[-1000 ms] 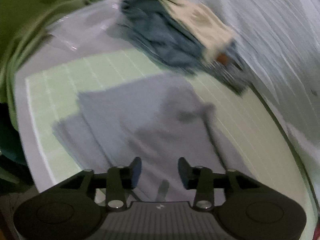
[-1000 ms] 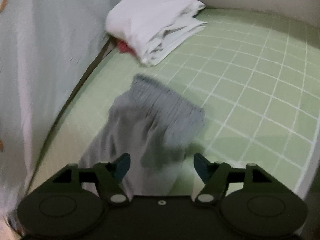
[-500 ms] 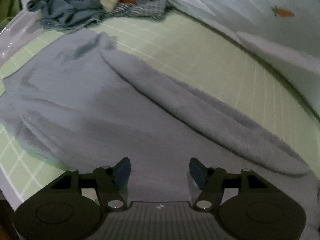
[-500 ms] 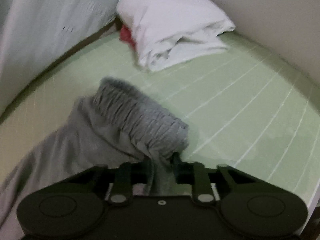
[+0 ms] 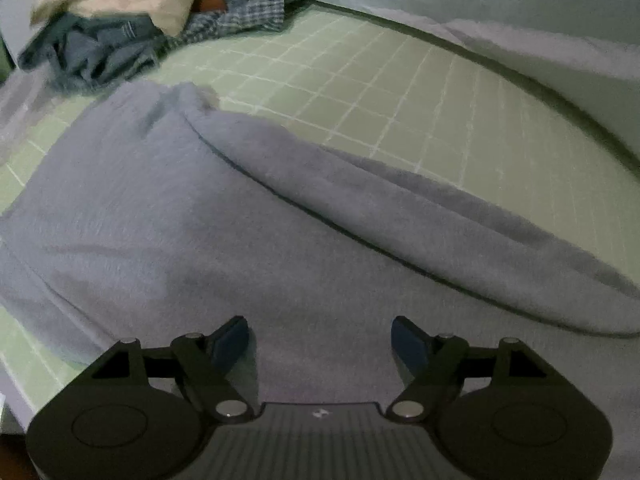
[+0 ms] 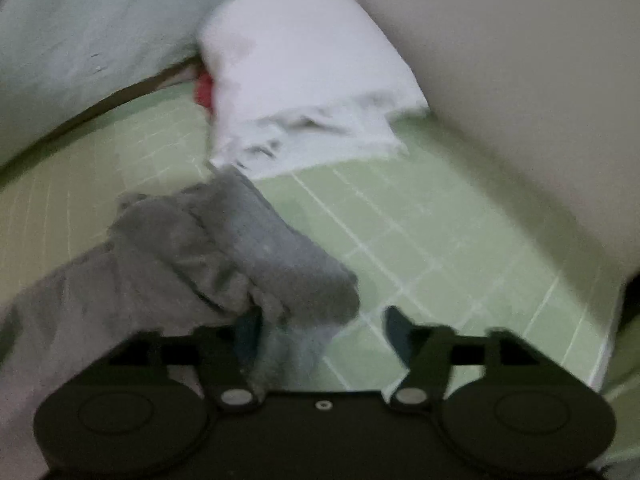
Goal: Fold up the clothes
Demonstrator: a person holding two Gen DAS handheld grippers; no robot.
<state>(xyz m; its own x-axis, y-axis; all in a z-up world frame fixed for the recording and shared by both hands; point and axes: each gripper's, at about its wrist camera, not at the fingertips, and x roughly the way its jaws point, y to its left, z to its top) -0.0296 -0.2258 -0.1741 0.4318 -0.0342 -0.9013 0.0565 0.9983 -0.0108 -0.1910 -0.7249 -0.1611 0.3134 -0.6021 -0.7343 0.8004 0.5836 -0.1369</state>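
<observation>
Right now, my left claw [image 5: 318, 340]: jaws spread wide, hovering over the grey garment [image 5: 208, 220], nothing held
My right claw [image 6: 320, 336]: jaws apart, bunched grey waistband [image 6: 256, 256] draped against my left finger, not pinched
Grey garment: spread on the green grid mat [image 5: 400, 92], one leg running toward 3 o'clock
Clothes pile [image 5: 132, 28]: 11 o'clock, left view
White folded stack [image 6: 304, 84]: 12 o'clock, right view
</observation>
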